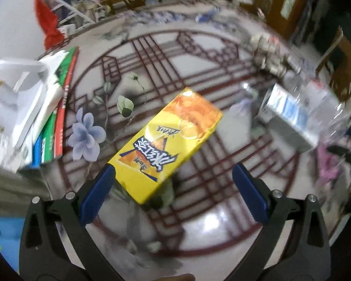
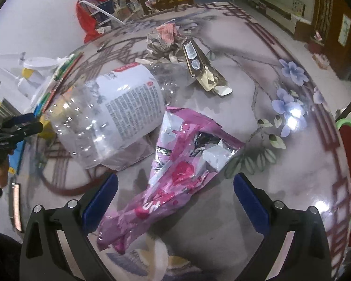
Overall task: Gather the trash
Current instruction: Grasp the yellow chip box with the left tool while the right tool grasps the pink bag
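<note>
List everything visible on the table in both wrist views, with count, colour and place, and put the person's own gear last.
yellow drink carton: 1, yellow and orange, lying flat just ahead of the left gripper
clear plastic bottle: 1, transparent with white label, on its side, left of centre in the right view
pink wrapper: 1, pink and silver, crumpled, between the right gripper's fingers
gold box: 1, gold, torn open, behind the bottle
crumpled paper: 1 wad, grey and pink, far side
stack of books: several, green, red, blue, table's left edge
table: 1, glossy, flower and lattice print
left gripper: open, blue pads
right gripper: open, blue pads
</note>
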The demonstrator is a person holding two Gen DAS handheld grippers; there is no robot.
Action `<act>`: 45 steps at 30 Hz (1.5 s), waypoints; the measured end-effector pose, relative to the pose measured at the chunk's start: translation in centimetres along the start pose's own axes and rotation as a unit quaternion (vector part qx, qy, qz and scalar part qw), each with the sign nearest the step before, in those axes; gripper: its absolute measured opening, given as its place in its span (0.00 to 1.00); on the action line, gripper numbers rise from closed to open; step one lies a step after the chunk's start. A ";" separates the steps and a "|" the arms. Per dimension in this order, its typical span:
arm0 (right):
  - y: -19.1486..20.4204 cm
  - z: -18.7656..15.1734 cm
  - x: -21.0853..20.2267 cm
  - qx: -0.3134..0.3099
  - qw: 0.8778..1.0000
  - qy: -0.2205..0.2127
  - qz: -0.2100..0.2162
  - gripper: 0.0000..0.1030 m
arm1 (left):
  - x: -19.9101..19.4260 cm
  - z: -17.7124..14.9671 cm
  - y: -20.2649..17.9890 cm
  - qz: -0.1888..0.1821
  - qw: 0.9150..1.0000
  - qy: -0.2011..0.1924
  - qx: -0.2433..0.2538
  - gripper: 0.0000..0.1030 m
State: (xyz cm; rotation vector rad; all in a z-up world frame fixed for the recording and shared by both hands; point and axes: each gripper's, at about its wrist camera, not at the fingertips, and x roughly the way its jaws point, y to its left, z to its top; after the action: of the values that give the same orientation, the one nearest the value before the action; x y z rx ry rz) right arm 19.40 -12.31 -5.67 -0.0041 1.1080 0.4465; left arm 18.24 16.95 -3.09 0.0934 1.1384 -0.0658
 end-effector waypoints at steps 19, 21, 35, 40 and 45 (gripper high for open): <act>0.0 0.2 2.0 -0.043 0.999 0.014 -0.011 0.83 | 3.6 1.3 1.9 0.022 1.000 -0.005 0.005 0.95; -0.2 0.2 2.0 -0.041 0.999 0.013 -0.007 0.83 | 4.1 1.0 2.2 0.002 1.000 0.003 -0.010 0.94; -0.4 0.4 2.0 -0.075 0.997 0.005 -0.033 0.41 | 3.0 -0.6 -1.0 0.013 1.000 0.015 -0.009 0.56; -1.8 0.5 1.4 -0.055 0.998 0.008 -0.016 0.32 | 2.4 -1.4 -1.9 0.003 0.999 0.021 -0.029 0.55; -2.4 -0.1 0.4 -0.047 0.999 0.008 -0.010 0.28 | 0.9 -2.3 -2.1 -0.006 0.997 0.011 -0.080 0.54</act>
State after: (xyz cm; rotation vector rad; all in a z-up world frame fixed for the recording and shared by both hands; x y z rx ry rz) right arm 20.34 -14.39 -6.59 -0.1012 1.1015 0.4816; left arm 16.35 15.15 -4.95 -0.0547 1.1617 0.0156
